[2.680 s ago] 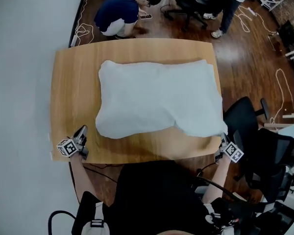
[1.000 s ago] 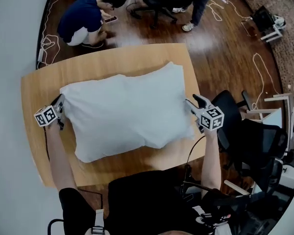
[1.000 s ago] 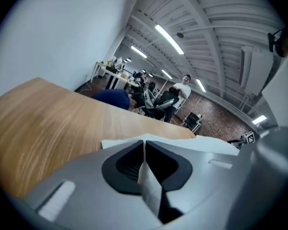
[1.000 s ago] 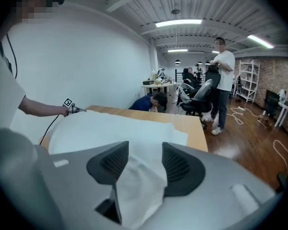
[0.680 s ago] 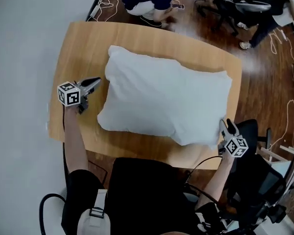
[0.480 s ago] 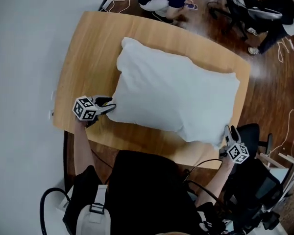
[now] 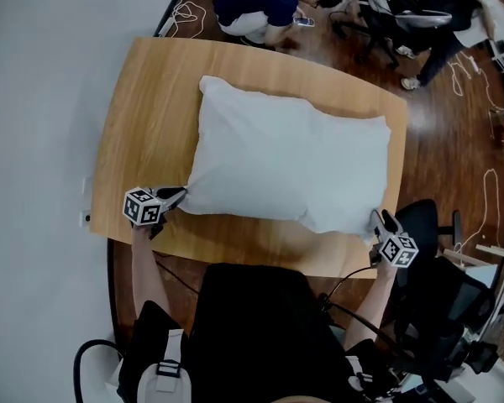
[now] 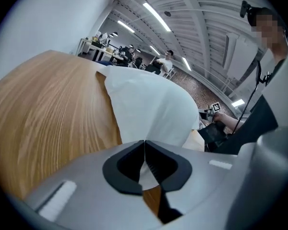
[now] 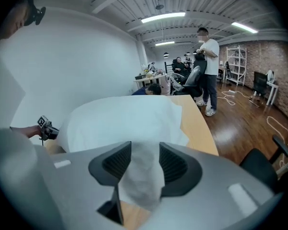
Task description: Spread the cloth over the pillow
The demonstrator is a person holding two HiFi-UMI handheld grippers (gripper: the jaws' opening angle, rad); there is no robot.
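Our left gripper (image 7: 182,193) is clamped tight on the near left corner of the white cloth (image 7: 294,162), which lies over the hidden pillow mid-way along the wooden table (image 7: 143,116), and our right gripper (image 7: 380,219), jaws just closing, pinches a bunch of cloth at the near right corner.

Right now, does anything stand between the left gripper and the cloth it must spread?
Nothing visible does. The left gripper is shut on the cloth at its near corner, with only bare table beside it.
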